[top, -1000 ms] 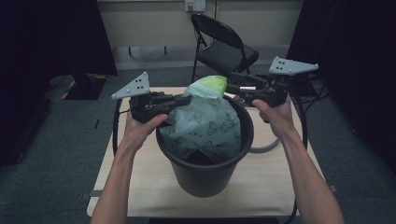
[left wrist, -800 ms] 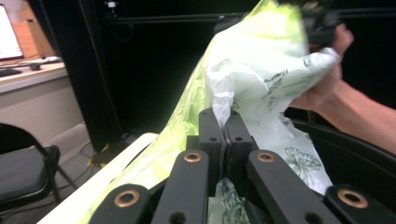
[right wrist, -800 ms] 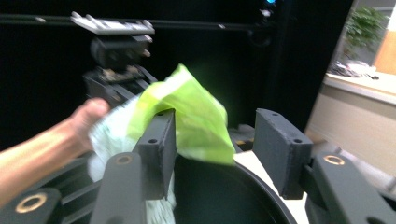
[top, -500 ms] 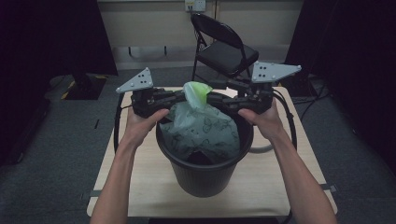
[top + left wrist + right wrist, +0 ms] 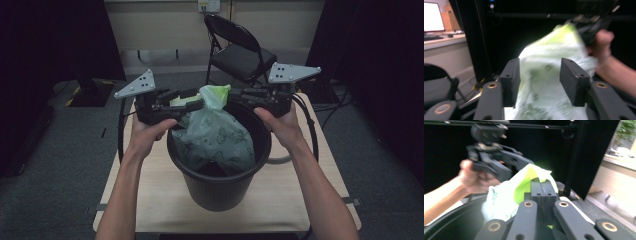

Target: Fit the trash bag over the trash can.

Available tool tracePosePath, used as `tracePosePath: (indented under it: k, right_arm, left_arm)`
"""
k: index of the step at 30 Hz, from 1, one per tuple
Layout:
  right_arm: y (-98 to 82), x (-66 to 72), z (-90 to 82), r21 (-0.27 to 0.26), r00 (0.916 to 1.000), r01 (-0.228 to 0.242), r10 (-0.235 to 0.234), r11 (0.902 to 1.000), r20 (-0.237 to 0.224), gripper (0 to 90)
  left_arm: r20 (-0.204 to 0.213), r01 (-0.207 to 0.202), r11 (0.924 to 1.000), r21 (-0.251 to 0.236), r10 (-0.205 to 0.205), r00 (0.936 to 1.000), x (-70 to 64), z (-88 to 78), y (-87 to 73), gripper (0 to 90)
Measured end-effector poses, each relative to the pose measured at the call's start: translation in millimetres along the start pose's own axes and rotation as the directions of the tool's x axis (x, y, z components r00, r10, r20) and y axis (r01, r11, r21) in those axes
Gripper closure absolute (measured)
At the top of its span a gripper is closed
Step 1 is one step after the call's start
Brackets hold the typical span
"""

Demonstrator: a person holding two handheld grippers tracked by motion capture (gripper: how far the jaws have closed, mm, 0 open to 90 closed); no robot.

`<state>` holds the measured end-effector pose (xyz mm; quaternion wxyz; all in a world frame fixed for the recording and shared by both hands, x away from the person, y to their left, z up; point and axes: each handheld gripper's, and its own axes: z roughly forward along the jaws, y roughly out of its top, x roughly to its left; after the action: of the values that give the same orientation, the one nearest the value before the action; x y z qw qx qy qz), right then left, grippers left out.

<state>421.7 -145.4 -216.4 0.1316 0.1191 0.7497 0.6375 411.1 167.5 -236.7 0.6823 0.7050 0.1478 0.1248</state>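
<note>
A pale green plastic bag (image 5: 216,134) sits in a black bucket (image 5: 220,185) on the desk (image 5: 300,200), its bunched top rising above the rim between the two claws. The right claw (image 5: 231,96) is pressed together on the bag's top edge — in the right gripper view its jaws meet with the green film caught between them (image 5: 529,182). The left claw (image 5: 197,103) has just been opening; in the left gripper view its jaws stand apart with the bag (image 5: 541,82) between them, the pads (image 5: 511,77) not pressing on it. A folding chair (image 5: 240,50) stands beyond the desk — well apart from the bucket.
</note>
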Motion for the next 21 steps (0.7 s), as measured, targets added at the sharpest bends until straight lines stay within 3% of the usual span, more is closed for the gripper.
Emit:
tracePosePath:
  k: [2,7,9,12,14,17,21]
  right_arm:
    - [-0.6,-1.4,2.5,0.021,0.9995,0.004,-0.005,0.9998,0.033,90.0]
    - [1.1,3.3,11.5,0.029,0.9999,0.009,-0.009,0.9995,0.007,90.0]
    - [2.8,5.7,12.6,0.018,0.9999,0.010,-0.009,0.9998,-0.007,90.0]
    - [3.4,8.7,12.3,0.016,0.9996,0.024,-0.024,0.9996,-0.017,90.0]
    - [2.6,6.8,10.0,0.006,0.9999,0.013,-0.013,0.9999,-0.012,90.0]
    - [1.8,4.9,6.6,-0.002,1.0000,0.005,-0.005,1.0000,-0.004,90.0]
    - [0.6,0.5,2.0,0.002,0.9992,-0.003,0.003,1.0000,0.041,90.0]
  left_arm:
    - [0.004,-0.011,0.9999,-0.006,0.011,0.9999,-3.9,3.4,3.6,46.5]
    - [0.016,-0.021,0.9995,0.022,0.021,0.9997,-8.9,17.2,6.6,38.5]
    - [0.025,-0.022,0.9995,0.025,0.021,0.9995,-8.6,17.8,6.3,46.4]
    - [0.043,-0.049,0.9987,0.012,0.048,0.9979,-9.6,15.5,5.6,77.3]
    - [0.055,-0.055,0.9984,0.009,0.055,0.9970,-9.1,12.8,5.5,90.0]
    - [0.060,-0.062,0.9981,0.009,0.061,0.9963,-9.1,9.5,4.7,90.0]
    - [0.056,-0.059,0.9982,0.004,0.059,0.9967,-8.3,2.7,1.9,90.0]
